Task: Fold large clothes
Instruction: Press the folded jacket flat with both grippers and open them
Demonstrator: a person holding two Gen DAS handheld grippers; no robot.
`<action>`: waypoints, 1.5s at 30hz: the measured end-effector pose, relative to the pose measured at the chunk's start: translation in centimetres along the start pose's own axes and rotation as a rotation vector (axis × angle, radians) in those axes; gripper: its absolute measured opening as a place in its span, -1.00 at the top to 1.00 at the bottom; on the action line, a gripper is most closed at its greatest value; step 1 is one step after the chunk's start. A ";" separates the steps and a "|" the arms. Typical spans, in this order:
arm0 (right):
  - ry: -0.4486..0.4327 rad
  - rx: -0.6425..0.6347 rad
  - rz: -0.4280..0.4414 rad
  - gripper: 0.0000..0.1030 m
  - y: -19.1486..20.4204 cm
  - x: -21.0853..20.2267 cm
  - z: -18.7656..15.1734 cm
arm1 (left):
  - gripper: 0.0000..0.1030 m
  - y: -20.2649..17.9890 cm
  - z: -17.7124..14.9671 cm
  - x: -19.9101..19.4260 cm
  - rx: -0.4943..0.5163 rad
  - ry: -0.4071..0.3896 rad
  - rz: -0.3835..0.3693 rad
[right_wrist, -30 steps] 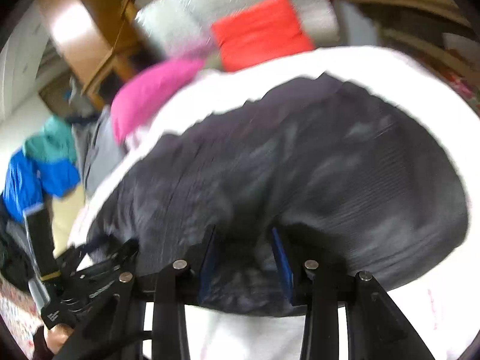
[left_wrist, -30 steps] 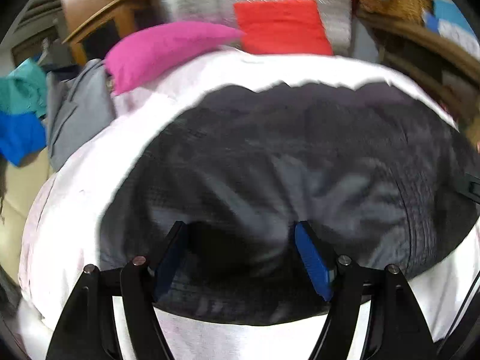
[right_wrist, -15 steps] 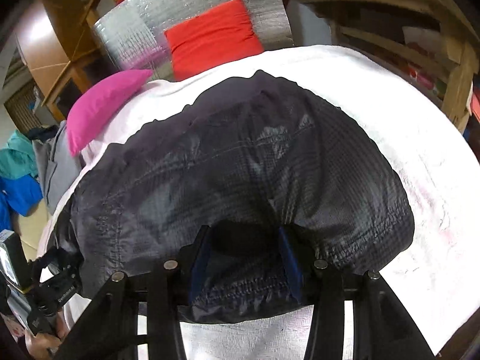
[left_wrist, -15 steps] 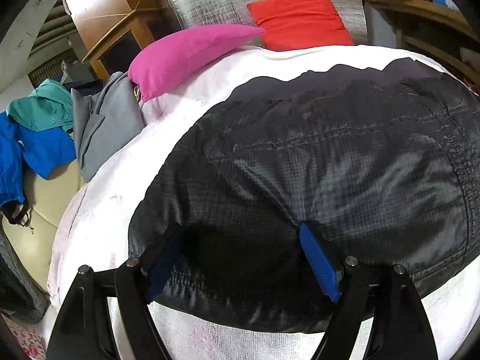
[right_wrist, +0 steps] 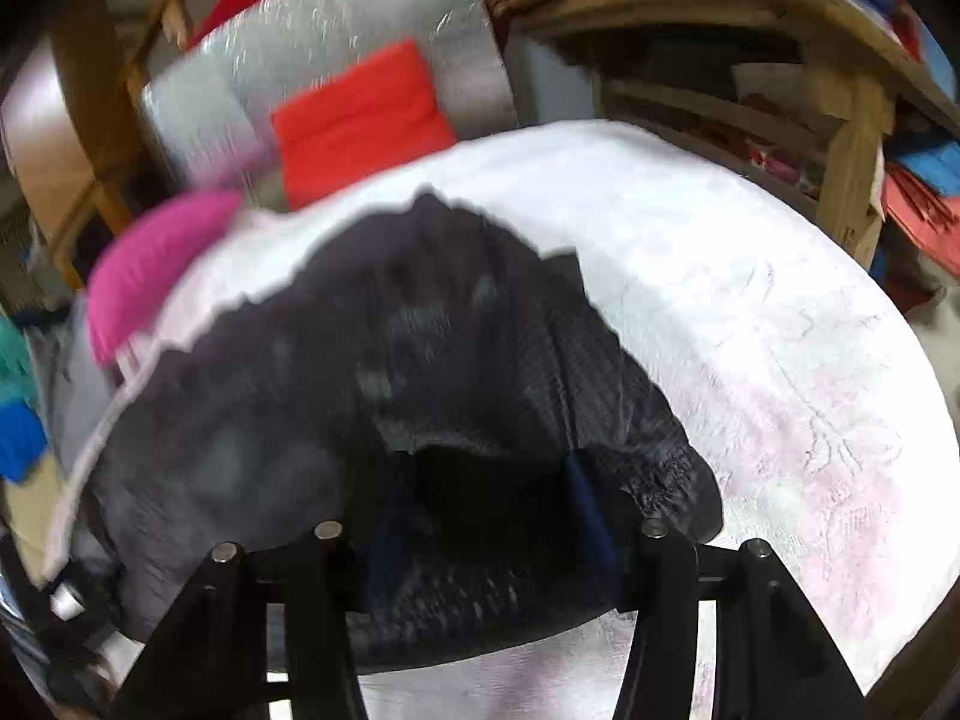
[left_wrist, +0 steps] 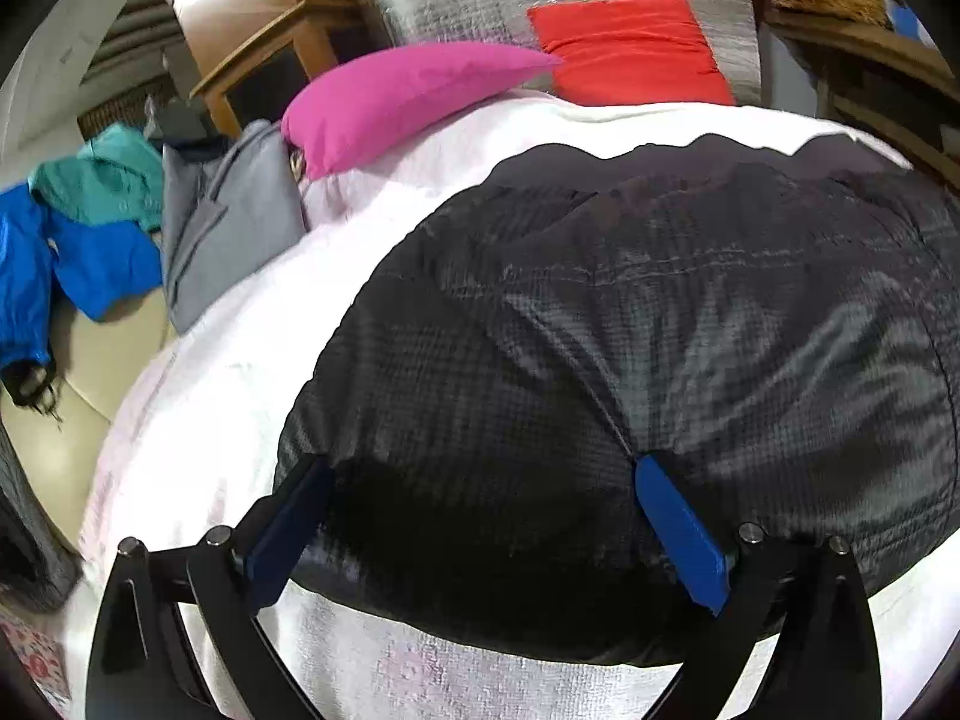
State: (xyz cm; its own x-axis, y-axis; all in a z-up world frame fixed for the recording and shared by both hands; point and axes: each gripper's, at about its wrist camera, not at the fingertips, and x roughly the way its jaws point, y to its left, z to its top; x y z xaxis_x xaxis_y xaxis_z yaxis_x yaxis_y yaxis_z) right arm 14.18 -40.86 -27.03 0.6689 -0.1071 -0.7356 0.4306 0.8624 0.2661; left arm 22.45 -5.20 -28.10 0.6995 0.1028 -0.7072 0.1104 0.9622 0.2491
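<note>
Left gripper (left_wrist: 480, 501): its jaws are opening and already stand wide; the near hem of the black jacket (left_wrist: 630, 360) lies between the blue pads (left_wrist: 678, 528), which are not seen to press on it. Nothing appears to be held.
Right gripper (right_wrist: 486, 510): its jaws are opening, about half apart; the jacket's gathered near corner sits between them, and no squeeze on the cloth can be made out.
Jacket, place: it is spread in a folded slab on the white bed cover (left_wrist: 252, 324), near the cover's front edge, with bare cover to its left, right and far side.
Landmark: the pink pillow (left_wrist: 396, 96) lies beyond the jacket's far-left corner; the red cushion (left_wrist: 630, 48) is propped behind the jacket's far edge.
Risk, slip: the shiny fabric is judged slippery, so the fold could spring back or slide open once both hems are let go.
Risk, snag: if a pad is drawn back while cloth rests against it, the hem could be dragged off toward the cover's front edge and the layers skewed.
Risk, uneven edge: the right corner looks bunched, so the next fold could be set crooked.
Hidden: the cloth between the pads is in deep shadow in both views; layers cannot be counted.
Blurred: the right wrist view is smeared, so its left pad is hard to find.
Cut off: the jacket's right side runs out of the left wrist view, and a dark device at the lower left of the right wrist view cannot be identified.
</note>
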 end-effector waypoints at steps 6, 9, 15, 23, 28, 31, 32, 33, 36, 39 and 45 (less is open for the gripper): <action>0.015 -0.069 0.001 -0.24 0.5 0.4 0.4 | -1.00 0.4 -0.2 0.3 -0.023 -0.006 -0.031; 0.036 -0.080 -0.013 -0.25 1.0 0.5 0.8 | -1.00 0.8 0.2 0.3 -0.021 0.017 -0.047; -0.093 -0.058 0.014 -0.25 2.0 -3.5 0.7 | -0.99 2.3 1.5 -0.9 -0.101 0.038 -0.085; -0.153 -0.189 0.124 -0.25 6.3 -5.3 -0.1 | -1.00 0.4 2.4 -4.5 -0.043 -0.125 -0.130; -0.060 -0.257 0.137 -0.25 8.5 -3.9 -1.6 | -1.00 -2.3 2.1 -4.1 0.020 -0.082 -0.182; 0.020 -0.251 0.135 -0.25 8.7 -2.3 -2.3 | -1.00 -3.4 1.7 -3.5 0.038 -0.060 -0.190; 0.036 -0.256 0.123 -0.27 8.7 -2.1 -2.6 | -1.00 -3.6 1.6 -3.3 0.041 -0.053 -0.191; 0.049 -0.268 0.108 -0.29 8.8 -1.8 -2.8 | -1.00 -3.6 1.4 -3.3 0.039 -0.047 -0.194; 0.075 -0.304 0.067 -0.36 9.1 -1.2 -3.4 | -1.00 -3.5 1.2 -2.4 0.022 -0.005 -0.218; 0.075 -0.330 0.043 -0.37 9.3 -1.2 -3.9 | -1.00 -3.6 0.6 -1.5 0.019 0.043 -0.242; -0.004 -0.267 0.053 -0.37 7.9 -3.2 -3.2 | -1.00 -4.0 -0.7 -1.3 0.049 0.040 -0.231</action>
State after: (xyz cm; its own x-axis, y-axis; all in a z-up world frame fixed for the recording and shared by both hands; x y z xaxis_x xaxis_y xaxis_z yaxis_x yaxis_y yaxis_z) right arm 13.50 -32.10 -24.58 0.6890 -0.0598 -0.7223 0.2205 0.9667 0.1303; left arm 20.62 -9.03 -28.64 0.6232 -0.1078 -0.7746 0.2993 0.9479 0.1089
